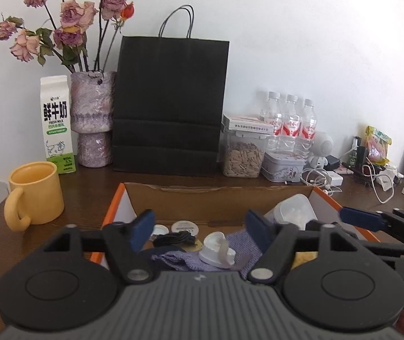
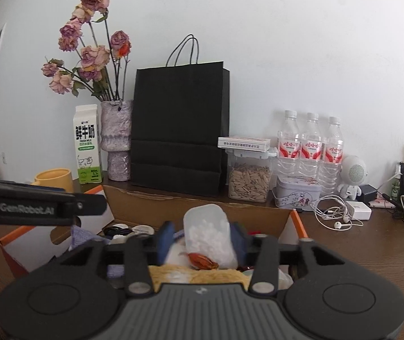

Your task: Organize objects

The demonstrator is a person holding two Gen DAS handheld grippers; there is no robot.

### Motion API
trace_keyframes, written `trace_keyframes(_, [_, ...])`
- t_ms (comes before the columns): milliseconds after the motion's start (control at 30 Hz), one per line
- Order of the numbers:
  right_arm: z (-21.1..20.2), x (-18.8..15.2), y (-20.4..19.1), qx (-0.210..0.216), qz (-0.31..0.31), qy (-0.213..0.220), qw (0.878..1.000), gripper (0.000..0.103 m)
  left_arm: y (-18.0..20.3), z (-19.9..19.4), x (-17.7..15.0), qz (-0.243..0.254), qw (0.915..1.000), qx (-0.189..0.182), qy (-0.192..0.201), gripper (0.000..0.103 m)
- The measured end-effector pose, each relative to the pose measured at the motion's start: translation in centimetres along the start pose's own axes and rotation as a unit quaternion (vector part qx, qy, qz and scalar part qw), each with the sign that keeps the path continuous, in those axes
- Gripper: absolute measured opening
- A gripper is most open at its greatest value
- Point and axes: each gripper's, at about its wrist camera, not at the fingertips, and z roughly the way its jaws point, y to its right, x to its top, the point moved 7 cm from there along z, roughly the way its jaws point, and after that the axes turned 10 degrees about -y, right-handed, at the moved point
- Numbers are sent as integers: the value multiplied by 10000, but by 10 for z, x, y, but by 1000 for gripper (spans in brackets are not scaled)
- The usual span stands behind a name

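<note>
Translucent plastic container [image 2: 209,233] with white bits inside, pinched between the blue pads of the right claw [image 2: 202,239], held above the cardboard box [image 2: 202,201]; an orange dried bud sits at its near lower edge. Box is open, orange-edged, on the dark wooden desk [image 2: 343,255], cluttered inside: purple knitted cloth [image 1: 238,243], white cap piece [image 1: 216,248], black cord [image 1: 176,238], round white lids [image 1: 185,226], something yellow and fuzzy at near right. In the left view the same container [image 1: 295,208] shows at the box's far right. Left claw [image 1: 199,231] spread wide over the box's near left part, gripping nothing, pads well apart

Far side of desk, along the white wall: black paper bag [image 1: 170,104] right behind the box, purple vase [image 1: 93,119] with dried roses left of it, milk carton [image 1: 56,124] further left, yellow mug [image 1: 33,192] near left. Right of bag: clear jar of seeds [image 1: 243,155] with flat boxes on top, three water bottles [image 1: 291,119], patterned tin [image 1: 282,165], small white robot figure, white earphones [image 2: 335,215], chargers and cables far right
</note>
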Motion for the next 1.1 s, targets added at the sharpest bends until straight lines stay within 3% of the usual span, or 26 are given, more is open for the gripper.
trace_keyframes(33, [-2, 0, 5, -89, 69, 23, 9999, 93, -2, -3, 2, -16, 10000, 57, 51, 103])
trace_keyframes(67, [-4, 0, 9, -170, 106, 39, 9998, 103, -3, -6, 4, -29, 9999, 106, 117, 103])
trace_keyframes(233, [-14, -1, 20, -130, 372, -90, 9992, 103, -7, -21, 5, -28, 9992, 357, 173, 103])
trace_keyframes(333, [-29, -3, 18, -44, 396, -92, 9992, 103, -7, -34, -1, -4, 9995, 297, 95, 103])
trace_keyframes(767, [-103, -37, 0, 173, 436, -593, 9971, 103, -6, -93, -62, 111, 9969, 271, -725, 103])
trace_keyframes(1100, [-135, -55, -7, 190, 444, -675, 9965, 103, -7, -122, -89, 4, 9960, 275, -855, 103])
